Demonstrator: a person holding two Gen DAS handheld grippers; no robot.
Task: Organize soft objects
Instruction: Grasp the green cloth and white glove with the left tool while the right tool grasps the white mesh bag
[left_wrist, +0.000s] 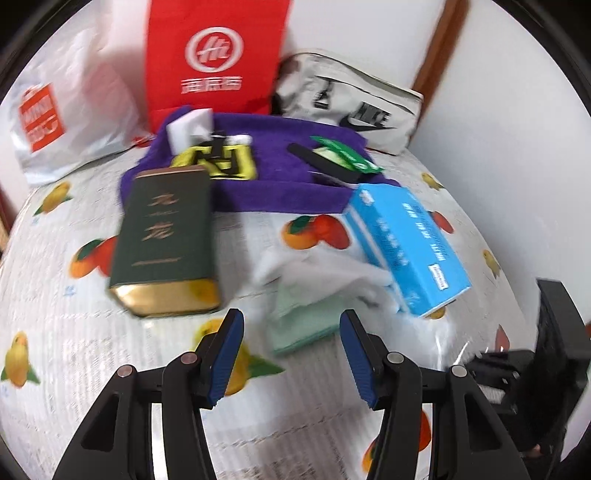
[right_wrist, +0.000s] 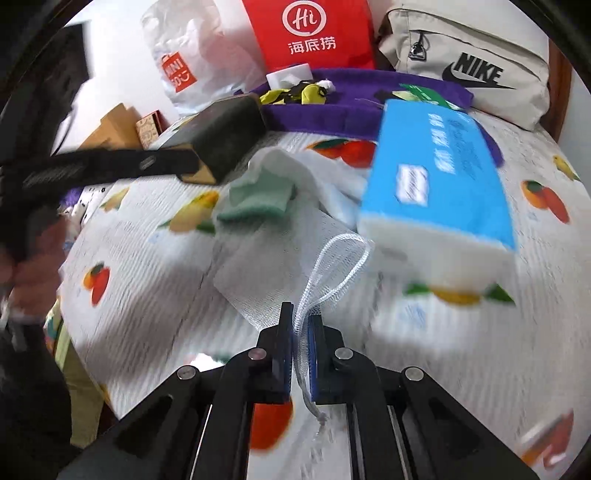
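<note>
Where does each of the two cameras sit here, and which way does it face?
Left wrist: rides the open left gripper, facing the purple towel and dark green tin; the right gripper's black frame shows at right.
Right wrist: rides the right gripper, shut on a white mesh bag, facing the same way; the left gripper's black frame crosses at left.
Shared: blue tissue pack, green cloth, red paper bag.

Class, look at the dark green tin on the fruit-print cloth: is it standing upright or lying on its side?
Lying on its side. The dark green tin rests lengthwise on the fruit-print cloth, its lettered face up and gold end facing the camera.
</note>
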